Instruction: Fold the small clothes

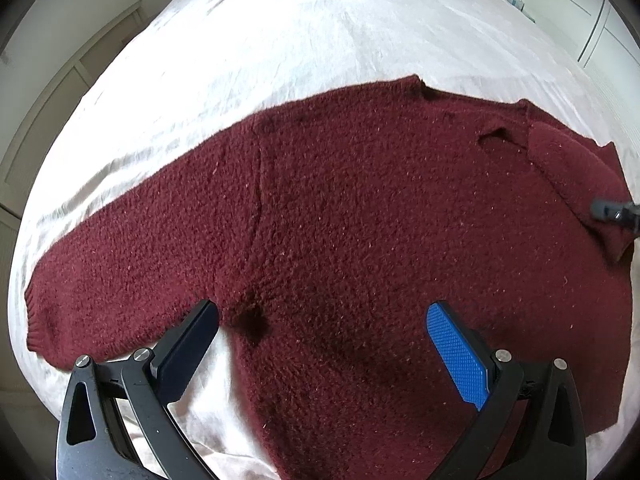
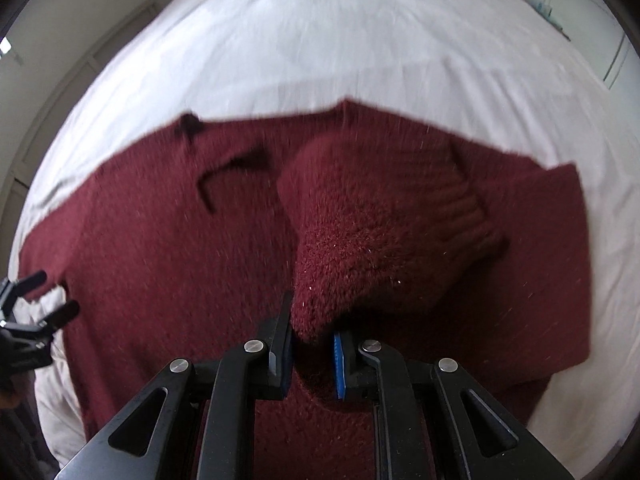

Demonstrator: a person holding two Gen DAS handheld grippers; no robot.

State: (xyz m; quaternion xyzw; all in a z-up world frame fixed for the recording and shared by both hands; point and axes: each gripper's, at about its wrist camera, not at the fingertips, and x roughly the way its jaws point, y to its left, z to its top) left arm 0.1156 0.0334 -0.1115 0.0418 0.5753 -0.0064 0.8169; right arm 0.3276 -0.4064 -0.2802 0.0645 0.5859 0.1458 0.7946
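A fuzzy dark red sweater lies flat on a white bed sheet. Its left sleeve stretches out to the left. My left gripper is open and empty, just above the sweater near the left armpit. In the right wrist view my right gripper is shut on the sweater's right sleeve, which is lifted and folded over the sweater's body. The left gripper also shows at the left edge of the right wrist view, open. The right gripper's tip shows at the right edge of the left wrist view.
The white sheet covers the bed on all sides of the sweater. Pale cabinet doors stand to the left, and white wardrobe doors at the far right.
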